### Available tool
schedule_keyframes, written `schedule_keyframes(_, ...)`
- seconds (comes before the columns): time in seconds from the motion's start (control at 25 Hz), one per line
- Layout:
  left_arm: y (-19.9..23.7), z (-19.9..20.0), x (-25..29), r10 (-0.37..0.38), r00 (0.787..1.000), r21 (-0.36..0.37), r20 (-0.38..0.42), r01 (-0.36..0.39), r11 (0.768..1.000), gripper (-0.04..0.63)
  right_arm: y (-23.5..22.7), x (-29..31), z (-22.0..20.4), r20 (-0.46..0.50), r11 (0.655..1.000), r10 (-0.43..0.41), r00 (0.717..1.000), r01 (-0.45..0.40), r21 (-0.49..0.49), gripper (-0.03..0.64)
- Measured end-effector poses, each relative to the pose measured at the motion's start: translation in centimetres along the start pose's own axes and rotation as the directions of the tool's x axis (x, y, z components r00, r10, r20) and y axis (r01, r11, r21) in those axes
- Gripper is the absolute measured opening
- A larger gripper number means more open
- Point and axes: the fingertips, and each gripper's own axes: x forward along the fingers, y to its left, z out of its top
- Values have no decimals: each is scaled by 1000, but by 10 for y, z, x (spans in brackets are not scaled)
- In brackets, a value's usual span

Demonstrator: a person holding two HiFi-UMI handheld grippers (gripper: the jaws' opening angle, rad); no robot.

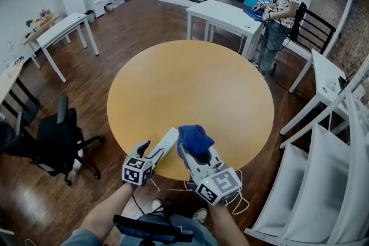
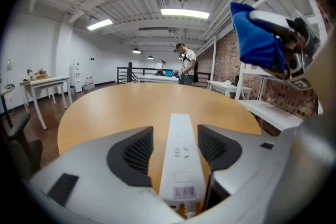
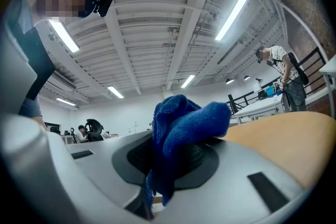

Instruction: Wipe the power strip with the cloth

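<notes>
A white power strip lies lengthwise between the jaws of my left gripper, over the near edge of the round wooden table. In the left gripper view the power strip runs straight out between the two dark pads, and my left gripper is shut on its near end. Just to the right, my right gripper is shut on a bunched blue cloth. The cloth fills the right gripper and hangs above the table, apart from the strip. The cloth also shows high at the right of the left gripper view.
A black office chair stands left of the table. White tables stand behind, with a person at the far one. White shelving is close on the right. A white cable dangles below the grippers.
</notes>
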Motion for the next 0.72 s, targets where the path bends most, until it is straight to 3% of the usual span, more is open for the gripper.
schedule_keyframes(0.16,-6,66,-19,-51,985,15,167,49,999,93,8,12,3,5,1000,-6,1000,6,-13,61)
schedule_keyframes(0.32,-16,121,-39,-113,949,40,294,106,994,24,15,27,14,20,999,-14,1000,14,-40,60)
schedule_keyframes(0.52,-25,169,-67,-169,898,60,406,159,986,12,22,43,27,43,997,-29,999,32,-74,60)
schedule_keyframes(0.72,-29,191,-80,-195,883,114,427,161,980,12,23,49,37,65,994,-54,996,59,-92,58)
